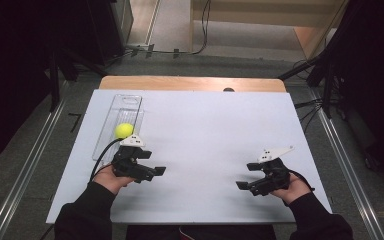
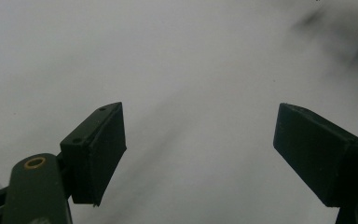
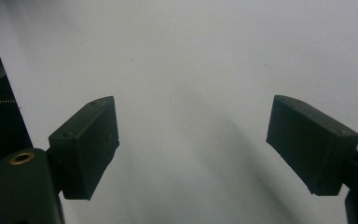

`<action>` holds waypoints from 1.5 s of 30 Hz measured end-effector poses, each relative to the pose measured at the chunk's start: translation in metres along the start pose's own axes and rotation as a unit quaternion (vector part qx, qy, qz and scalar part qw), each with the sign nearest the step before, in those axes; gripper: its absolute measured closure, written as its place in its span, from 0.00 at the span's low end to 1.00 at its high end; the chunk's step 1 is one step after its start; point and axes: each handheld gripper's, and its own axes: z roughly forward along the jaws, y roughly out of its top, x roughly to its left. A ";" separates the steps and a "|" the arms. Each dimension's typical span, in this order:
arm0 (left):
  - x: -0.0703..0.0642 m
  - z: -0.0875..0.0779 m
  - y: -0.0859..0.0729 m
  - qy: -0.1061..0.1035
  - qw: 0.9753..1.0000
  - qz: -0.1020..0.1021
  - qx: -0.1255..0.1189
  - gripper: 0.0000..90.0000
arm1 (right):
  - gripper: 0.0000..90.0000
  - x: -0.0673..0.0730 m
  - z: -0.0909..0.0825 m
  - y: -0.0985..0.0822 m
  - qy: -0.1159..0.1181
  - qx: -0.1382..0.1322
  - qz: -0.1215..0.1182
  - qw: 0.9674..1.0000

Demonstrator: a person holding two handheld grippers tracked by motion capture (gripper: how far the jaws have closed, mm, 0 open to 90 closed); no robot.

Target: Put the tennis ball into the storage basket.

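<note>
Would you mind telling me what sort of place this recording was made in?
Probably a lab or recording room, not a home. A table under a plain white sheet stands between floor rails, with cables trailing across the floor behind. A person holds the left gripper and right gripper over it.

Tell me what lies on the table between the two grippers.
Nothing: between the left gripper and the right gripper, the high view shows bare white table.

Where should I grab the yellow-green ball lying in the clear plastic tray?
Probably across the widest middle of the yellow-green ball, coming straight down from above. It is round and sits low between the long walls of the clear plastic tray, so a sideways approach would likely hit them.
</note>
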 end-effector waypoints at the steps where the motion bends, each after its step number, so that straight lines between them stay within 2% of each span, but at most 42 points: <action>1: 0.000 0.000 -0.001 0.001 1.000 0.002 0.003 0.19 | 0.16 0.000 0.000 0.000 0.000 0.000 0.001 1.000; 21: 0.002 -0.007 -0.024 0.005 1.000 -0.007 0.013 0.19 | 0.16 -0.001 -0.001 0.000 -0.002 0.000 0.002 1.000; 35: 0.002 -0.013 -0.033 0.009 1.000 -0.005 0.018 0.19 | 0.16 -0.001 0.000 0.000 -0.003 0.000 0.003 1.000; 45: 0.003 -0.013 -0.033 0.009 1.000 -0.006 0.019 0.19 | 0.16 -0.001 0.000 0.000 -0.004 -0.001 0.003 1.000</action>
